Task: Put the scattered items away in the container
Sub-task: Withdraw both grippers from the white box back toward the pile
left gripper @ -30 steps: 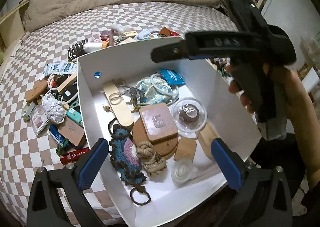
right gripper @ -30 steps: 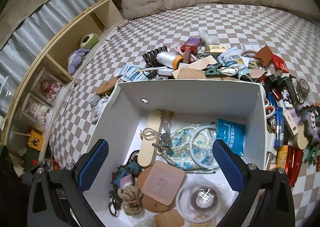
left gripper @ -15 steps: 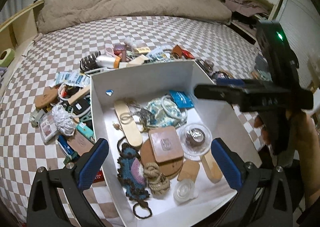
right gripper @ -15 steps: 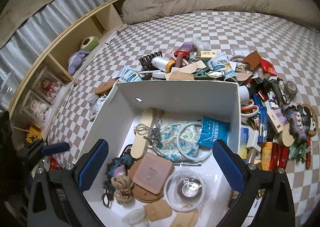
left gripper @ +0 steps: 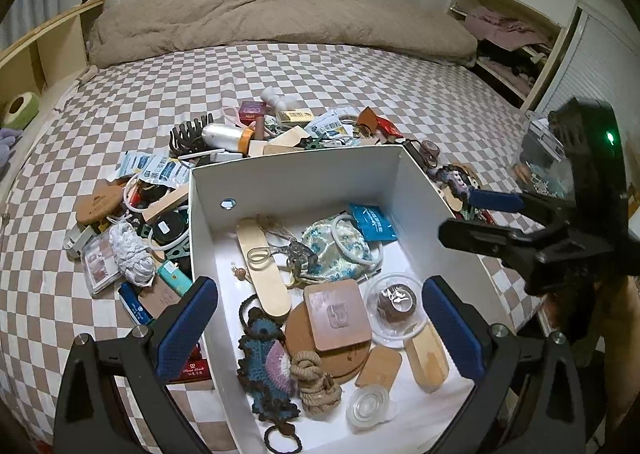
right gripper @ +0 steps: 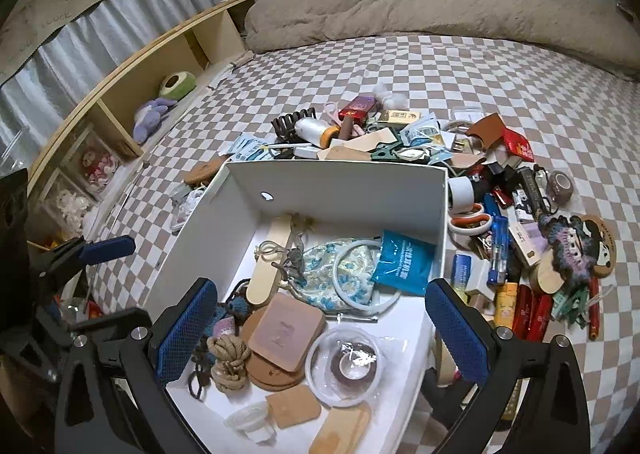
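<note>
Checkered bedding covers a bed (left gripper: 320, 78) that carries a white container (left gripper: 304, 174) and two heaps of scattered items; a rumpled beige duvet (right gripper: 440, 10) lies at the far end and a wooden shelf (right gripper: 132, 70) runs along one side. Both claws hover above the near rim of the container, each spread wide and holding nothing: the left claw (left gripper: 320, 328) frames the box interior, and the right claw (right gripper: 322, 328) does the same from the opposite side. Already inside lie a wooden paddle (left gripper: 262, 262), a floral pouch (right gripper: 336, 270), a blue sachet (right gripper: 404, 262), a rope knot (left gripper: 314, 378) and a leather coaster (left gripper: 336, 314). Remaining items lie outside the walls on three sides: a left heap (left gripper: 132, 238), a far heap (right gripper: 360, 134) behind the back wall, and a right heap (right gripper: 532, 230), the last lying just right of the right claw, with pens and tubes mostly running front to back. By position, the right claw is nearer that heap, the left claw nearer the left one. The back wall cuts off the base of the far heap, and labels are too small to read.
</note>
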Motion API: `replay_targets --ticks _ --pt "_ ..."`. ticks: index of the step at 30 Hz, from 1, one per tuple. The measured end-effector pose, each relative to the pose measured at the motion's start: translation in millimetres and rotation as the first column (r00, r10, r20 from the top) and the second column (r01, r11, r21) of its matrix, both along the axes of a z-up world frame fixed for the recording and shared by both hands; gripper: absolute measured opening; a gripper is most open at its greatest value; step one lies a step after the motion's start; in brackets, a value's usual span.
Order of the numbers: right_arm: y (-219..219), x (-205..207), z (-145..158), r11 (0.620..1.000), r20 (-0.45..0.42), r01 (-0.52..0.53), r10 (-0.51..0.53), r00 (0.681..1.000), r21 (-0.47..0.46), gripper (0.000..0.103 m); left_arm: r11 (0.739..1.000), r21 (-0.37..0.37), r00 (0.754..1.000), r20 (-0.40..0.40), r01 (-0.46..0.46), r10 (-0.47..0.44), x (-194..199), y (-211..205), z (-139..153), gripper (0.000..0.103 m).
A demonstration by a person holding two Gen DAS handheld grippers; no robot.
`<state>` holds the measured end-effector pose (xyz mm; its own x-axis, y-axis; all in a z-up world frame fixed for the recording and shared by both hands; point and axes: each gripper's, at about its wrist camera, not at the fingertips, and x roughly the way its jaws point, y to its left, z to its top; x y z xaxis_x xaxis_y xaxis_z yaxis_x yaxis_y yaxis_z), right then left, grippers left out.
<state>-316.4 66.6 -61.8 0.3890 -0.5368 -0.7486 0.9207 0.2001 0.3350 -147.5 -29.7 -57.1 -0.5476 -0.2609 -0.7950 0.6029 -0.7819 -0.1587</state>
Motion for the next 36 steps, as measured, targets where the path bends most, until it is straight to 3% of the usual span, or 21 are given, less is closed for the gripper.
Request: replay_targets --ticks 13,23,36 --pt "8 -12 5 1.0 -0.015 0.018 -0.018 1.0 -0.022 0.103 0.997 -0.04 0.998 -0.012 -0.064 0.063 1 -11 1 0.103" --pt "12 -35 9 0.998 -0.013 0.054 -0.054 0.998 -0.043 0.103 0.986 -0.089 0.99 -0.011 -0.142 0.141 27 -31 2 0.103" --pt "17 -74 2 0.992 -0.03 0.119 -0.12 0.992 -0.037 0.103 0.949 -0.028 0.95 -0.02 -0.313 0.312 76 -71 -11 0.103"
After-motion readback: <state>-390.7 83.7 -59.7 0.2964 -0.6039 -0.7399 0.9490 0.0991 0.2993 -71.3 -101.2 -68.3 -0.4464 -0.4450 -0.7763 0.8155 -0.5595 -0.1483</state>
